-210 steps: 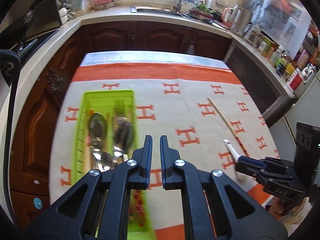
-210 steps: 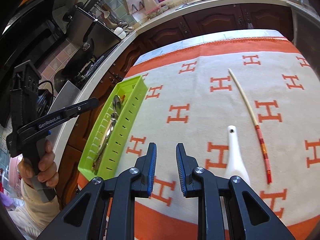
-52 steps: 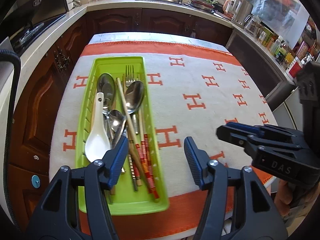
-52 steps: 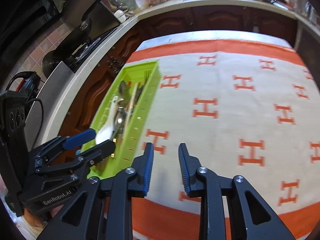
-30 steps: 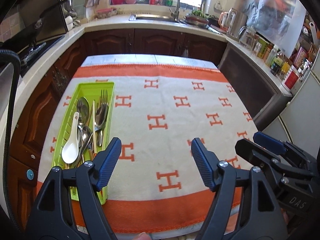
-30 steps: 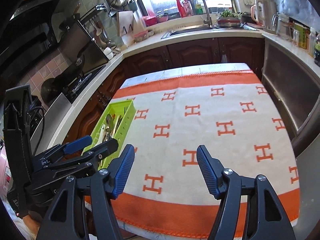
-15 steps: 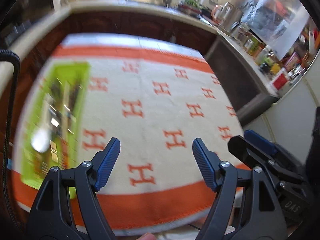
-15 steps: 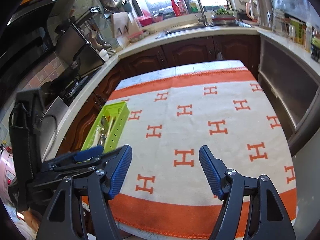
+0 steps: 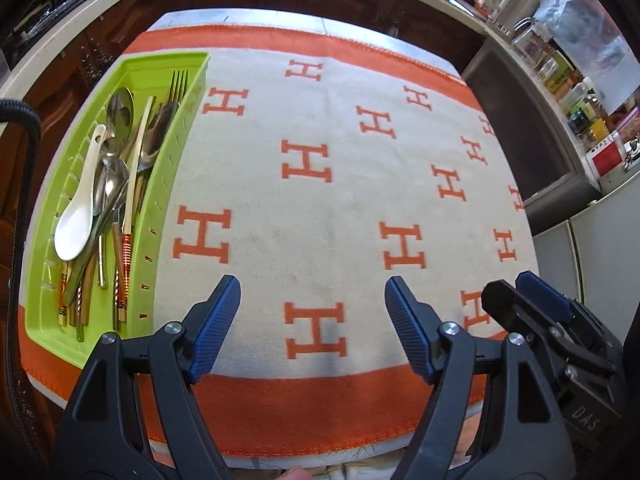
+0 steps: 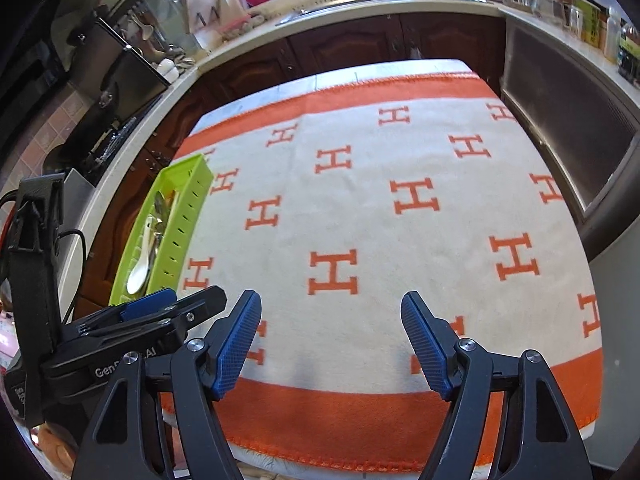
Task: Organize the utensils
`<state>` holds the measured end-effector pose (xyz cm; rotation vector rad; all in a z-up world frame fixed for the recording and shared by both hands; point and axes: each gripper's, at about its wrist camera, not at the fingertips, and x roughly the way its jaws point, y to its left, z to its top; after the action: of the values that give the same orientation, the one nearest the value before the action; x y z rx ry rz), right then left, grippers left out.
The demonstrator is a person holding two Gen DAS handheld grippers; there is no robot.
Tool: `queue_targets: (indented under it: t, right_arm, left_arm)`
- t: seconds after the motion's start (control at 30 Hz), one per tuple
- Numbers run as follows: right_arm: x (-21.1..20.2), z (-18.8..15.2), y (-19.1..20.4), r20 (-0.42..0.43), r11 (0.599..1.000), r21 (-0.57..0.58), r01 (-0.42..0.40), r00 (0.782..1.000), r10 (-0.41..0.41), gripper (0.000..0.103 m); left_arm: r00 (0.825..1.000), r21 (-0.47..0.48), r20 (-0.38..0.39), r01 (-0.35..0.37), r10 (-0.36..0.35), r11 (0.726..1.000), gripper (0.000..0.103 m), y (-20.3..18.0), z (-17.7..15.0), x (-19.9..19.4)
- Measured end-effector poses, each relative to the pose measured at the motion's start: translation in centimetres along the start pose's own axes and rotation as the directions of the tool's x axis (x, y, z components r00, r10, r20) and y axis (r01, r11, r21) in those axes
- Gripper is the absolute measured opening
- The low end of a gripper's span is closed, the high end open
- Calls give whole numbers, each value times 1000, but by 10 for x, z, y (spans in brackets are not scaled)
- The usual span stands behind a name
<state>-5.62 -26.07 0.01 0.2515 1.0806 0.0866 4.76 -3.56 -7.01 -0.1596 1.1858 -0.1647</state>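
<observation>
At the left edge of the blanket-covered table [image 9: 340, 184], the green utensil tray [image 9: 56, 320] holds everything that shows: a white ceramic soup spoon [image 9: 76, 224] lying on top, several metal spoons [image 9: 120, 108] beside and under it, a fork [image 9: 176, 88] with tines toward the far end, and chopsticks [image 9: 128, 216] with red-banded ends running lengthwise. All of it lies inside the tray's walls, handles roughly along the tray's long axis, though the pieces overlap in one loose pile, not sorted by kind.

Moving right, the cream cloth with its orange H pattern carries no loose utensil in either wrist view; nothing waits to be picked up as far as these views reach.

The left gripper [image 9: 312, 312] hangs over the near orange border with its jaws spread wide and nothing between them. Further right, the right gripper [image 10: 332, 328] is likewise wide and empty, its jaws having just been opening.

Judging from this, the gathering looks finished. What could remain is only tidying within the tray, if the task asks for sorting; otherwise both tools seem ready to rest.
</observation>
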Motion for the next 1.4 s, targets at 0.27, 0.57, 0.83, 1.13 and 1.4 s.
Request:
queue_targets:
  t: [0.27, 0.57, 0.83, 1.13, 1.4]
  right_arm:
    - [23, -1, -3, -32, 999, -7, 33, 999, -33, 74]
    - [28, 0, -4, -9, 997, -12, 74, 997, -74, 74]
    - [18, -1, -1, 35, 997, -24, 79, 996, -78, 74]
    - [-1, -2, 8, 101, 996, -53, 65, 993, -59, 74]
    - [-12, -6, 14, 126, 996, -69, 59, 991, -50, 74]
  left_arm:
    - [998, 21, 6, -60, 60, 998, 72, -2, -1, 11]
    - [945, 114, 184, -293, 269, 949, 72, -18, -5, 0]
    - [858, 114, 367, -424, 358, 899, 72, -33, -8, -27]
    - [876, 125, 375, -371, 302, 920, 72, -36, -13, -40]
    - [884, 117, 370, -349, 286, 930, 72, -34, -16, -46]
